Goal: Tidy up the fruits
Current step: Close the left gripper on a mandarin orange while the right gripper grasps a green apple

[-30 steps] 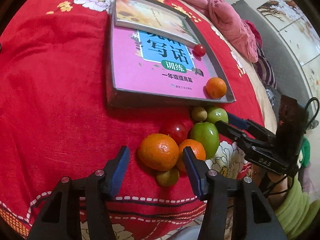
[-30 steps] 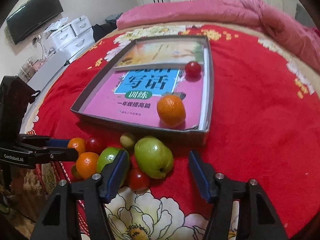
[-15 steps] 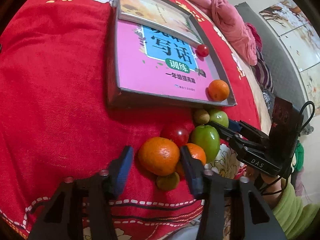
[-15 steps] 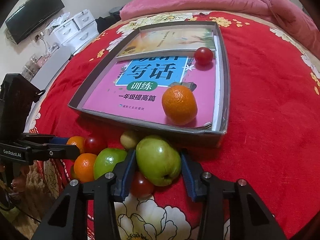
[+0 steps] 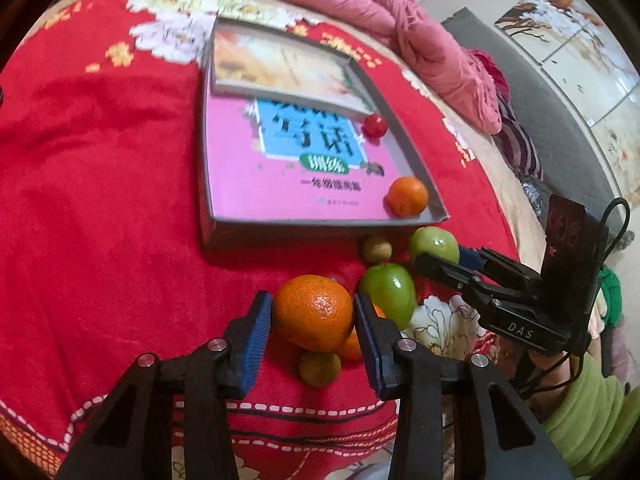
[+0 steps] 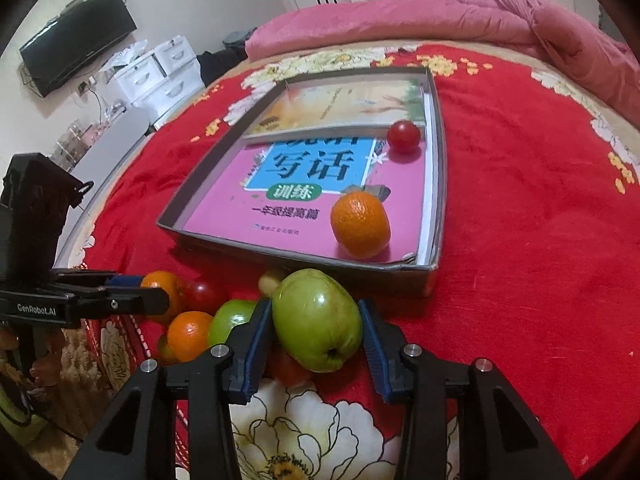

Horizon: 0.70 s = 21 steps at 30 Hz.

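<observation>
My left gripper (image 5: 313, 316) is shut on a large orange (image 5: 314, 312) and holds it just above the fruit pile on the red bedspread. My right gripper (image 6: 316, 330) is shut on a big green apple (image 6: 318, 325), also seen in the left wrist view (image 5: 434, 242). A second green fruit (image 5: 388, 290) (image 6: 230, 320), a small orange (image 6: 188, 334), a red tomato (image 6: 204, 294) and small brownish fruits (image 5: 376, 249) (image 5: 319, 368) lie in the pile. The grey tray (image 5: 320, 226) (image 6: 438, 184) holds books, an orange (image 5: 407, 196) (image 6: 360, 225) and a tomato (image 5: 374, 125) (image 6: 403, 137).
A rolled pink quilt (image 6: 440, 16) (image 5: 400, 28) lies along the far side of the bed. White drawers (image 6: 160, 70) and a wall TV (image 6: 80, 40) stand beyond the bed's left edge. The bed edge runs close below the fruit pile.
Both grippers closed from open: the left one on the large orange, the right one on the big green apple. Both fruits look slightly raised from the pile.
</observation>
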Each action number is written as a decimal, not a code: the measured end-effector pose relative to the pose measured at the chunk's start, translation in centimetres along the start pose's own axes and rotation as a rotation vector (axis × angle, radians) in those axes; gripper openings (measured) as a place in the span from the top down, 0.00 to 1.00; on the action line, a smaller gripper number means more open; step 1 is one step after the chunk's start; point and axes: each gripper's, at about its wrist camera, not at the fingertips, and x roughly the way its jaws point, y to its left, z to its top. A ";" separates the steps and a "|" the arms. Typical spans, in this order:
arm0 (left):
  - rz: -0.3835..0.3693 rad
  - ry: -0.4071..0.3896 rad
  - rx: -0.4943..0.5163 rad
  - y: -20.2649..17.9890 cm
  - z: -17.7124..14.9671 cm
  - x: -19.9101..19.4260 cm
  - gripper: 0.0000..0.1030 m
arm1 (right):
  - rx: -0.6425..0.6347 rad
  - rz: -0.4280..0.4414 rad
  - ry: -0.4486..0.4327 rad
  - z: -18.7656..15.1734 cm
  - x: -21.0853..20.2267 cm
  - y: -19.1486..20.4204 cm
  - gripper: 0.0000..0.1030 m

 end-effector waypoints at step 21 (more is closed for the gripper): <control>0.120 -0.144 0.079 -2.6 1.4 -3.6 0.58 | -0.073 0.031 -0.170 1.2 -3.3 2.0 0.58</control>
